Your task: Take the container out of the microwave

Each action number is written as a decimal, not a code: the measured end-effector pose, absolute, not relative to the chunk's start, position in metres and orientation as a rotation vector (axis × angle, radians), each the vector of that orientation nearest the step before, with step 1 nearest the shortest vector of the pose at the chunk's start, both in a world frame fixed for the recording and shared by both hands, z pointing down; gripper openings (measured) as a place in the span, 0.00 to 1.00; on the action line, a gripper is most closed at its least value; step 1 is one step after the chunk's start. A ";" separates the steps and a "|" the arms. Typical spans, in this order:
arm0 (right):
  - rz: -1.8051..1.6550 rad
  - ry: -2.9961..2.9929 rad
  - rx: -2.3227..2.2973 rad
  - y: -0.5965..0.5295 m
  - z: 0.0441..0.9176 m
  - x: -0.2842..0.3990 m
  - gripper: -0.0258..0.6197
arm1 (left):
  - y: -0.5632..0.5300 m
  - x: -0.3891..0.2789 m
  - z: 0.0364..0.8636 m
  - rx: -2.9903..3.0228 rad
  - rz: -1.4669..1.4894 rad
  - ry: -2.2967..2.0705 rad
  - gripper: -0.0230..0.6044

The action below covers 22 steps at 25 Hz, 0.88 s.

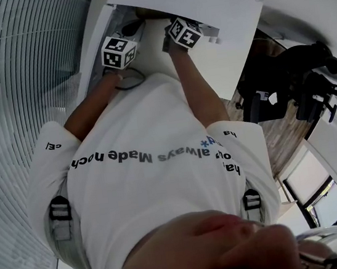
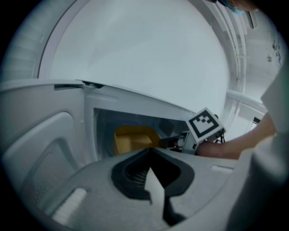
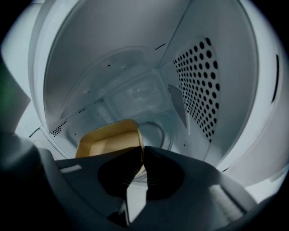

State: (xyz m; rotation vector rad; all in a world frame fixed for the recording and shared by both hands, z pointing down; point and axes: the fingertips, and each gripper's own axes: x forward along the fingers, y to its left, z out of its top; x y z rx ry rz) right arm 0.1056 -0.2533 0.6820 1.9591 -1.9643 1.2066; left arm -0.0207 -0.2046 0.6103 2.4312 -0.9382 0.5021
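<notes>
Head view overhead — gripper views close, sharing microwave (image 3: 113, 67) interior.

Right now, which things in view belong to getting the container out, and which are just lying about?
Job: yellow container, microwave, right gripper clamped on the container's rim.
Lying about: idle left gripper, black equipment, wooden floor.

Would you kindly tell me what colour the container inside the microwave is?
Mustard yellow; the shallow rectangular container shows best in the right gripper view.

Wood floor (image 1: 284, 136), window (image 1: 310, 188), ribbed white wall (image 1: 5, 79)
</notes>
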 end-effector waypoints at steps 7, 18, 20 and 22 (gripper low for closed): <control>1.213 -1.955 1.980 -0.248 0.678 0.110 0.07 | -0.202 -0.021 0.609 2.437 0.500 -0.933 0.04; 1.224 -1.956 1.999 -0.239 0.666 0.115 0.07 | -0.196 -0.018 0.603 2.452 0.489 -0.923 0.04; 1.218 -1.950 2.003 -0.237 0.665 0.117 0.07 | -0.195 -0.018 0.603 2.456 0.486 -0.920 0.04; 1.219 -1.946 2.007 -0.233 0.663 0.118 0.07 | -0.193 -0.018 0.602 2.460 0.484 -0.916 0.04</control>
